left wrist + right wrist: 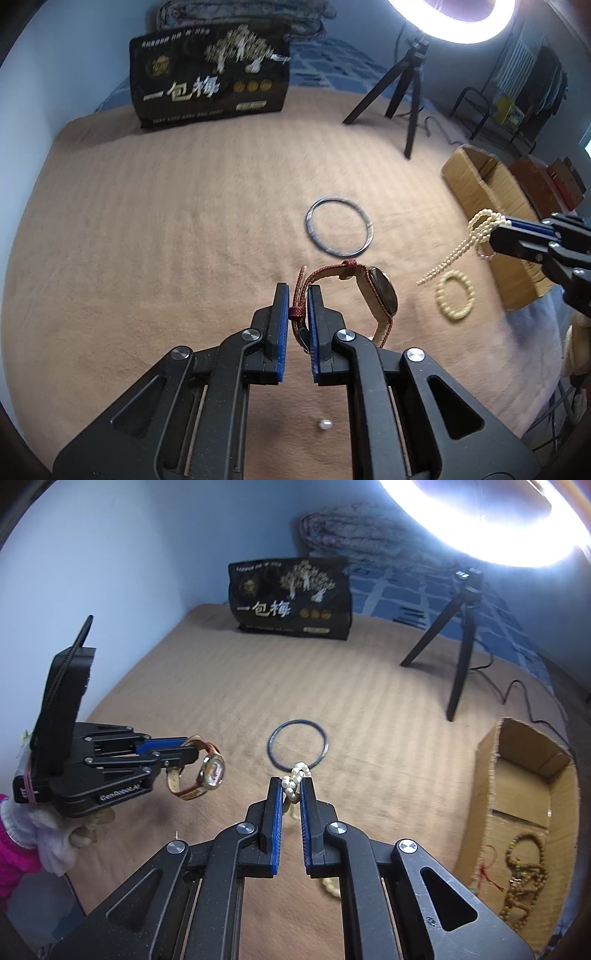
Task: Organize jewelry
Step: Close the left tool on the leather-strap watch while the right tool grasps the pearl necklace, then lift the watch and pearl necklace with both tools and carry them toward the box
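Observation:
My left gripper (297, 295) is shut on the red-brown strap of a wristwatch (382, 295), which hangs off the bed cover to the right of the pads. In the right wrist view the same watch (212, 770) dangles from the left gripper (190, 748). My right gripper (291, 784) is shut on a cream pearl string (295, 777), whose tail hangs below. From the left wrist view the pearl string (476, 230) droops from the right gripper (508, 225). A dark bangle (339, 231) and a cream bead bracelet (455, 297) lie on the tan cover.
An open cardboard box (491, 771) at the right holds brown bead strings (524, 875). A black tripod (461, 646) under a ring light and a black snack bag (291, 600) stand at the back. A single pearl (325, 424) lies near me. A gloved hand (55, 845) holds the left gripper.

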### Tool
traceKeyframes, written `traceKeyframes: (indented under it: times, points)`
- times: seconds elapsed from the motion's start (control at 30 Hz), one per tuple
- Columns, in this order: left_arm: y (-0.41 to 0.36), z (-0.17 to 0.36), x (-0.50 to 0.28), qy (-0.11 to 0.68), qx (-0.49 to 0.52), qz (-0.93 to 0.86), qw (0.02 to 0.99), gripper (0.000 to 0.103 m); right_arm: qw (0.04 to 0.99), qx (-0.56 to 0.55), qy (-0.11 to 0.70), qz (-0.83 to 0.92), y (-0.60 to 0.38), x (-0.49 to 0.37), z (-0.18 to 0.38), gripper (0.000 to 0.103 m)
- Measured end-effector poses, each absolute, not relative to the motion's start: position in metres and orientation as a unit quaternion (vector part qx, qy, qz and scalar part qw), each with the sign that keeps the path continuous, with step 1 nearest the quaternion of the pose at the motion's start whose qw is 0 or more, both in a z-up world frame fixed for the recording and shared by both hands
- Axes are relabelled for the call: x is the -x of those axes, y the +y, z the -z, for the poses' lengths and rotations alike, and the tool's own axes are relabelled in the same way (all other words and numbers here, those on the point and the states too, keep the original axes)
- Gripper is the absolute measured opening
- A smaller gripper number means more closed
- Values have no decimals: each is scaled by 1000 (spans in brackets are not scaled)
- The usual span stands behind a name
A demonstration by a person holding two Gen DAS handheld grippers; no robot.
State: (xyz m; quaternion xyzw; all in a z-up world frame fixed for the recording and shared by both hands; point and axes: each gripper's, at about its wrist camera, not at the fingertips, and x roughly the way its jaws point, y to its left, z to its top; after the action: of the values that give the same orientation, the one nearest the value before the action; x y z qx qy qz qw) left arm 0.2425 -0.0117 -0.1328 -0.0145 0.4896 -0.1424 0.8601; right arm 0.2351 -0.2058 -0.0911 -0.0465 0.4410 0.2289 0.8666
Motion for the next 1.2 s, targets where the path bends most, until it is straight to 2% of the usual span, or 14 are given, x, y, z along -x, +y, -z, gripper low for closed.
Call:
traceKeyframes:
  times: [0.57, 1.2]
  points:
    - [-85, 75, -216, 426, -5, 189, 885, 8, 898, 28, 404, -175, -282, -213, 49, 7]
    - [-176, 63, -227, 408, -32, 243, 879, 8, 919, 11, 380, -103, -370, -214, 33, 7]
